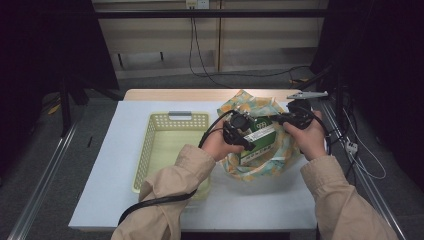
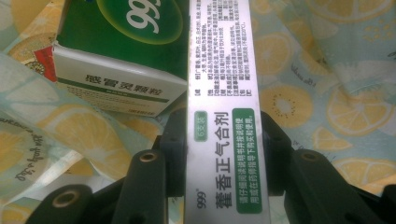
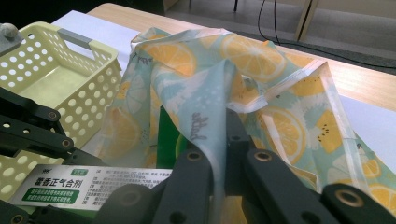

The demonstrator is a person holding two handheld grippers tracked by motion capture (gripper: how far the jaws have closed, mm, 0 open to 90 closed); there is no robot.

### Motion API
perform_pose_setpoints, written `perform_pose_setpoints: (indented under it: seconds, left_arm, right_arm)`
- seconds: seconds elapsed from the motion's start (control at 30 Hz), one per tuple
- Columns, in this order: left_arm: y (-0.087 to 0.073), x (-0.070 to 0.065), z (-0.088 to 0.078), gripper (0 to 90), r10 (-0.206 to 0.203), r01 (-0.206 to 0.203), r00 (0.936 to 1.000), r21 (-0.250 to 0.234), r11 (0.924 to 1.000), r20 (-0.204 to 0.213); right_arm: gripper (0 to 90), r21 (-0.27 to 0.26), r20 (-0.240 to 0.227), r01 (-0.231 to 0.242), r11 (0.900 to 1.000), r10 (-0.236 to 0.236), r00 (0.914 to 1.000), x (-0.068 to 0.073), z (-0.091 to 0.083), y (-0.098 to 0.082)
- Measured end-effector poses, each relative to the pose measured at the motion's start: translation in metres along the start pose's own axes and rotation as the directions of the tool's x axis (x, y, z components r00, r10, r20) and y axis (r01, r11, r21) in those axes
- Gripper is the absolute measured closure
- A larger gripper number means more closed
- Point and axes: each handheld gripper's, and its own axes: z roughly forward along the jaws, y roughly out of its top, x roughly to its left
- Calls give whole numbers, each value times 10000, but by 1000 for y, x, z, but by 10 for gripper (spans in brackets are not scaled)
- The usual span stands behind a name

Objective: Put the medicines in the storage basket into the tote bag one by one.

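The left gripper (image 1: 243,131) is clamping its jaws on the two long sides of a narrow white medicine box (image 2: 224,116) with green printing, holding it over the open mouth of the lemon-print bag (image 1: 260,150), which is lying on the right part of the white table cover (image 1: 100,165). In the left gripper view, a second box (image 2: 116,51), green and white, is sitting just to the left of the held one, inside the bag and resting on its printed fabric. The right gripper (image 3: 219,140) is pinching a fold of the bag's edge, its jaws closed on the thin fabric and lifting it at the far right side. The pale yellow basket (image 1: 150,150) is standing just left of the bag, near the middle of the table.
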Motion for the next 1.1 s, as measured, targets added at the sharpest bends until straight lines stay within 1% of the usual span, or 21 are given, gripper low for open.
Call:
perform_pose_setpoints:
  seconds: [0.23, 0.3, 0.37, 0.47, 0.53, 0.73, 0.77, 0.8, 0.93, 1.0, 1.03, 1.1]
  left_arm:
    - [2, 0, 0, 625, 36, -36, 10000, 22, 10000, 17]
    - [3, -1, 1, 625, 8, -8, 10000, -130, 9999, 5]
    - [3, -1, 1, 625, 111, -111, 9999, -107, 9999, -10]
    - [3, -2, 2, 624, 81, -81, 10000, -138, 9999, -23]
    - [3, -3, 3, 625, -12, 13, 10000, -342, 9994, 27]
    - [5, -3, 6, 624, -102, 104, 9999, -629, 9980, 35]
    - [5, -3, 7, 624, -124, 126, 9999, -629, 9979, 35]
    - [6, -3, 7, 625, -44, 43, 10000, -544, 9985, -9]
    - [7, -4, 12, 624, -132, 127, 9999, -701, 9975, -69]
    - [8, -5, 14, 624, -23, 15, 9999, -726, 9974, -107]
    - [8, -5, 16, 624, -64, 56, 9999, -789, 9969, -103]
    - [10, -6, 19, 621, -29, 9, 9998, -1120, 9937, -175]
  right_arm:
    - [898, -13, -17, -47, 10000, 47, 10000, -1, 0, 0]
    - [899, -33, -23, -60, 10000, 60, 10000, 0, 0, 0]
    - [899, -5, -39, -45, 10000, 45, 10000, 0, 1, 0]
    - [899, 3, -56, -39, 10000, 39, 10000, 0, 1, 0]
    - [899, 3, -38, -46, 10000, 46, 10000, 0, 1, 0]
    - [899, -8, -39, -60, 10000, 60, 10000, 0, 1, 0]
    - [899, -3, -51, -56, 10000, 56, 10000, 0, 2, 0]
    - [899, -7, -51, -42, 10000, 42, 10000, 0, 2, 0]
    - [899, -46, -90, -112, 9999, 111, 9999, 0, 2, 1]
    - [899, -83, -96, -138, 9999, 137, 9999, 0, 1, 2]
    - [898, -85, -90, -133, 9999, 132, 9999, 0, 1, 2]
    - [899, -126, -65, -129, 9998, 128, 9999, 0, 0, 4]
